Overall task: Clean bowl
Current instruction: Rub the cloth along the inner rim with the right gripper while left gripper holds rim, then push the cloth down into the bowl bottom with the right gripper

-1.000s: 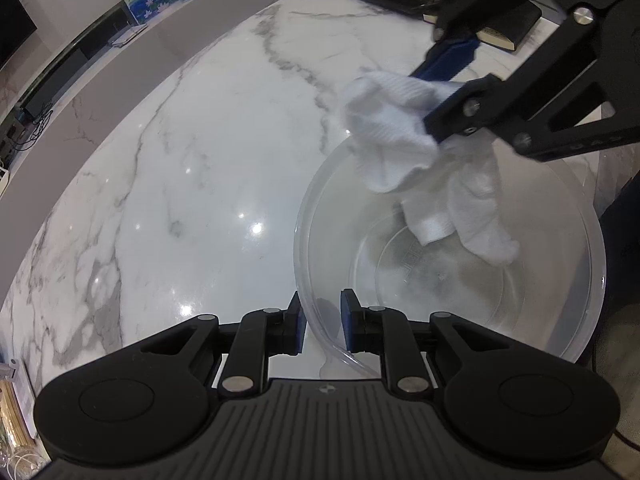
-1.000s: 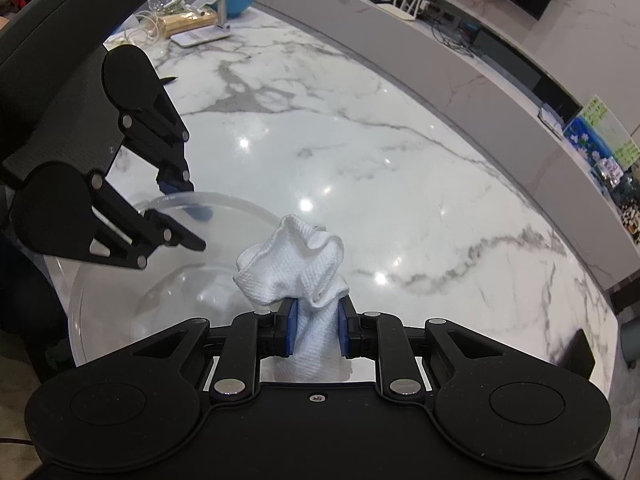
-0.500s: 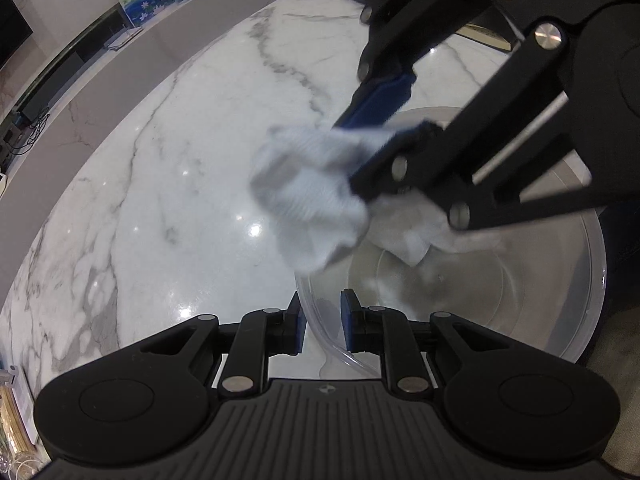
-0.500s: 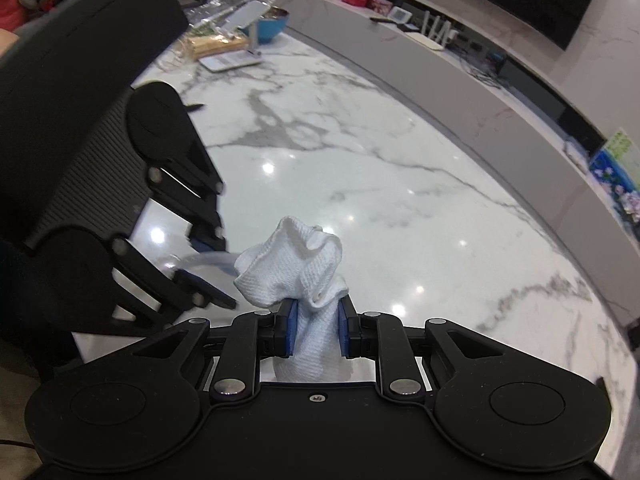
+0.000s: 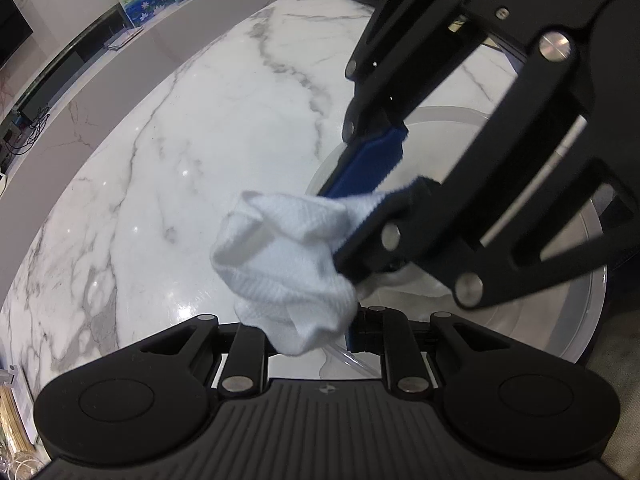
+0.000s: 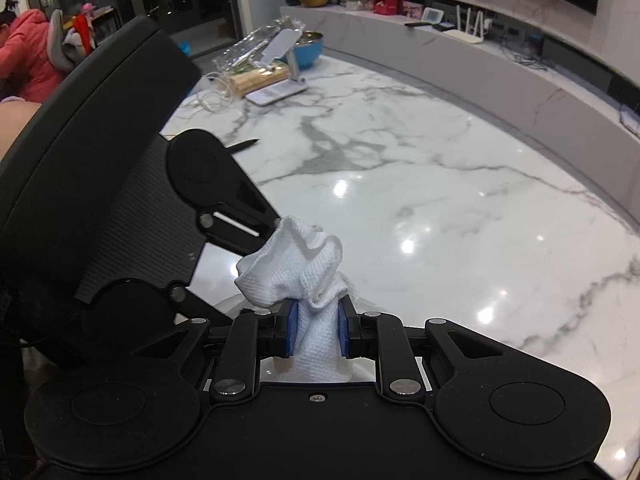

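I see a white marble counter [image 6: 440, 208] w/ grey veins, glossy. On it: clear bowl [image 5: 592, 312] at near edge; far end has white phone stand [image 6: 280, 80], blue bowl [image 6: 310, 50], black pen [image 6: 244, 145].

White waffle-weave cloth [image 6: 304, 276], clear bowl [image 5: 576, 344], grey-veined white marble table [image 6: 440, 200], blue-padded black fingers [image 6: 289, 330]

both views bright and evenly lit from overhead. small white glare spots on the glossy marble top [image 6: 440, 184]. strong fisheye bending at the edges; the counter [image 5: 132, 56] curves. cloth [image 5: 288, 264] slightly soft with blur in left view; right view sharp. dark corners in both.
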A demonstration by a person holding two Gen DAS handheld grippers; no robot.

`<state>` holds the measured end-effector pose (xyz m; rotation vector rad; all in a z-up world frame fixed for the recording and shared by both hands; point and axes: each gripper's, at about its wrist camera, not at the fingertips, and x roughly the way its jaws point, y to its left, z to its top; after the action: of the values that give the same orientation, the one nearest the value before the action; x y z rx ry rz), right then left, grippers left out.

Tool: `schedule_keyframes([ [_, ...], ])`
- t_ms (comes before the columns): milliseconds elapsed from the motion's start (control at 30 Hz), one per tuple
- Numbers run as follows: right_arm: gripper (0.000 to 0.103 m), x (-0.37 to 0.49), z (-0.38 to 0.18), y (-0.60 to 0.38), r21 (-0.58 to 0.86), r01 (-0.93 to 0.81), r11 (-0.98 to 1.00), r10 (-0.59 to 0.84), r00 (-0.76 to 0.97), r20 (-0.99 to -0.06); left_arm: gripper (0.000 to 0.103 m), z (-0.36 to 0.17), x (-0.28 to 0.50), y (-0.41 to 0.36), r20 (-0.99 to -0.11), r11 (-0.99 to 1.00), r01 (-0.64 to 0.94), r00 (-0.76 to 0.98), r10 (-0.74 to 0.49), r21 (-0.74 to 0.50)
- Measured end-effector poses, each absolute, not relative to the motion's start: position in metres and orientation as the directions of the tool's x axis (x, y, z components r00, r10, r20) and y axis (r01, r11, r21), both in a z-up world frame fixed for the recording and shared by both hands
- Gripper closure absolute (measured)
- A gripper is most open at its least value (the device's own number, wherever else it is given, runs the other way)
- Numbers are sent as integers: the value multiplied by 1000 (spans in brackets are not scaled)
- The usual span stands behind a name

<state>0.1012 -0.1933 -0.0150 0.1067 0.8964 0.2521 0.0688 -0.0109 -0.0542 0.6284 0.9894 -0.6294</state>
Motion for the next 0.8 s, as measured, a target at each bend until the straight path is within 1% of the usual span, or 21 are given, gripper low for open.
schedule_keyframes([
  [267, 85, 100, -17, -189, 197, -192, 961, 273, 580, -768, 86, -56, 74, -12, -893, 659, 726, 409, -187, 195],
  [500, 85, 104, -23, -182, 90, -180, 980, 177, 560, -809, 86, -58, 78, -13, -893, 661, 724, 412, -182, 199],
  [633, 85, 103, -33, -180, 41, -180, 983, 129, 512, -849, 85, -58, 77, -14, -893, 660, 723, 414, -178, 203],
  [800, 85, 100, -48, -173, 80, -239, 968, 176, 415, -893, 85, -59, 78, -17, -894, 661, 722, 412, -176, 203],
])
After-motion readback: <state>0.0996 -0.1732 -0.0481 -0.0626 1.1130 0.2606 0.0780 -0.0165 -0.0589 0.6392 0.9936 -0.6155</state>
